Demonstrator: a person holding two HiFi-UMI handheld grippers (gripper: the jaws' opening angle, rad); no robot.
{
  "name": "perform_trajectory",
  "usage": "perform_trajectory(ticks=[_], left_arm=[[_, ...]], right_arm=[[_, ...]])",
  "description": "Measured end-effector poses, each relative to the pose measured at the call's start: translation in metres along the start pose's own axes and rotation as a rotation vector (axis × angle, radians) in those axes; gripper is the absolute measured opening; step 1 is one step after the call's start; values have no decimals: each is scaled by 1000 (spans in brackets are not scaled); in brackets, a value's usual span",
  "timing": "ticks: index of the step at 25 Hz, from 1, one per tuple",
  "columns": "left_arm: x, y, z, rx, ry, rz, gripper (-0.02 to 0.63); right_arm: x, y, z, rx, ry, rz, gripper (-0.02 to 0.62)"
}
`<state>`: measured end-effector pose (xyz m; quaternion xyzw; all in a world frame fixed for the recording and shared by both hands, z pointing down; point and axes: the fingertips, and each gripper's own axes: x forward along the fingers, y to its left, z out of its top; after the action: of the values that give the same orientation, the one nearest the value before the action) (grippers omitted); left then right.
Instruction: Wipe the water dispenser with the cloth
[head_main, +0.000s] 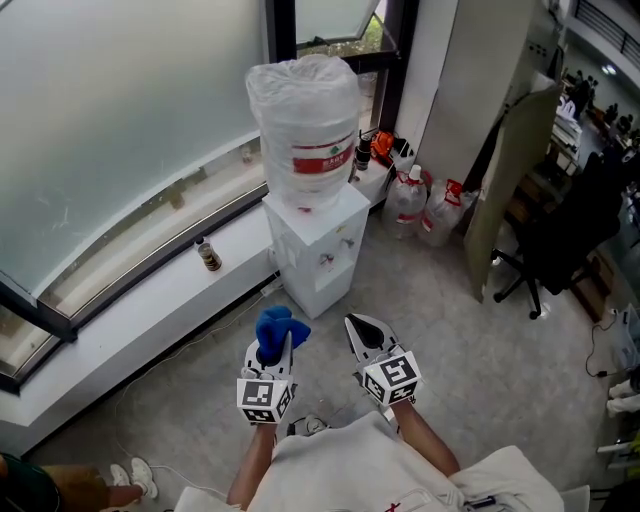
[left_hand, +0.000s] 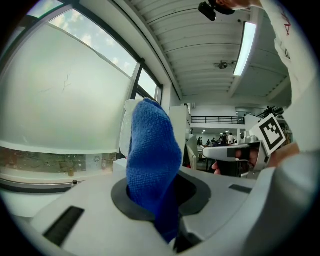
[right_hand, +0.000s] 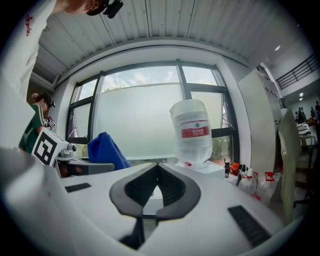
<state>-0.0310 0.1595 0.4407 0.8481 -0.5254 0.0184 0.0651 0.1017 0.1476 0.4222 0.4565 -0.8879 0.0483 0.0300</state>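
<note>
The white water dispenser (head_main: 318, 250) stands against the window ledge, carrying a plastic-wrapped bottle (head_main: 307, 130) with a red label. My left gripper (head_main: 273, 345) is held in front of it, a short way off, shut on a blue cloth (head_main: 281, 326) that sticks up between the jaws. In the left gripper view the cloth (left_hand: 152, 162) fills the jaw gap and hides most of the dispenser. My right gripper (head_main: 362, 328) is beside it, shut and holding nothing. In the right gripper view the jaws meet (right_hand: 158, 167), the bottle (right_hand: 192, 131) is ahead and the cloth (right_hand: 107, 150) is at left.
A small bottle (head_main: 208, 256) stands on the window ledge left of the dispenser. Plastic bags and spray bottles (head_main: 420, 205) crowd its right side. A tall board (head_main: 505, 190) and an office chair (head_main: 555, 245) stand further right. A person's shoes (head_main: 130, 478) show at bottom left.
</note>
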Motion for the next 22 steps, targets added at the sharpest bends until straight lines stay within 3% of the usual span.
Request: perform_trajectory(ticks=[17,22], left_arm=[[38,-126,-10,8,18,25,63],[42,-140,-12,6,21,38,63]], right_arm=[[-78,-84,-6,-9,10,37,14],[-85,-94,-8,-10,15,53,14]])
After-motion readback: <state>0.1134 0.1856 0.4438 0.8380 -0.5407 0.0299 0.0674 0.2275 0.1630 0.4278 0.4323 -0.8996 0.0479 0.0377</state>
